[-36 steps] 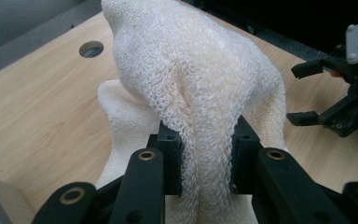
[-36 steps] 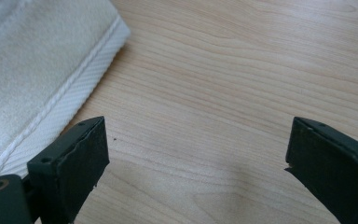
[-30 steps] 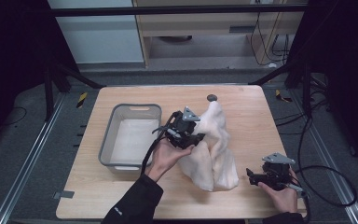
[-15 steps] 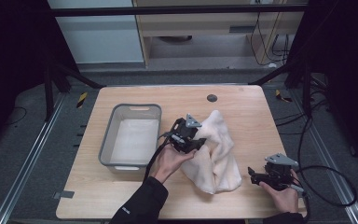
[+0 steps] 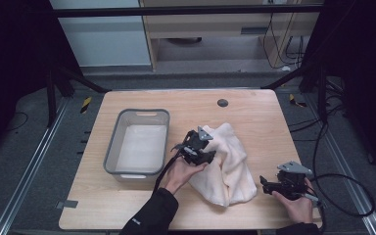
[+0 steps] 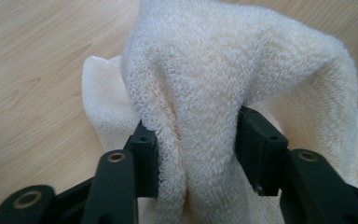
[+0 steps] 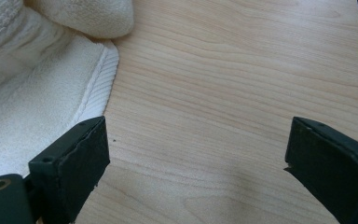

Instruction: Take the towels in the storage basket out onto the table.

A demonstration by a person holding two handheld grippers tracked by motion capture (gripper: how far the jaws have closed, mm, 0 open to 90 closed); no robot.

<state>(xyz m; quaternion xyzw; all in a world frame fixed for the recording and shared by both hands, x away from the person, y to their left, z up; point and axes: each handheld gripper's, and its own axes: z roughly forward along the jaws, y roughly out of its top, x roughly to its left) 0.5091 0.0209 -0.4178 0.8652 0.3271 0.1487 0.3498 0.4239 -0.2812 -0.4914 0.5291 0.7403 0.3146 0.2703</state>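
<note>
Towel (image 5: 227, 164) lay bunched on the wooden table (image 5: 259, 115), just to the right of the grey bin (image 5: 138, 141), which served as the fixed mark for everything else. It was cream terry cloth, heaped in folds, with its far end raised and its near end spread flat toward the table's front edge. The left gripper (image 5: 199, 147) sat just right of the bin, between bin and towel, its jaws clamped on a thick fold of the cloth; in the left gripper view that fold (image 6: 196, 140) bulged up between the two black jaws and draped over them. The person's left hand (image 5: 182, 172) gripped the tool from the near side. The right gripper (image 5: 267, 182) was well apart from the bin, past the towel's near right corner and close to the table's front edge. Its jaws stood wide apart with bare wood between them, and in the right gripper view the towel's ribbed hem (image 7: 98, 88) lay beside one jaw. A small dark round mark (image 5: 222, 103) sat on the table beyond the bin, toward the far edge.
</note>
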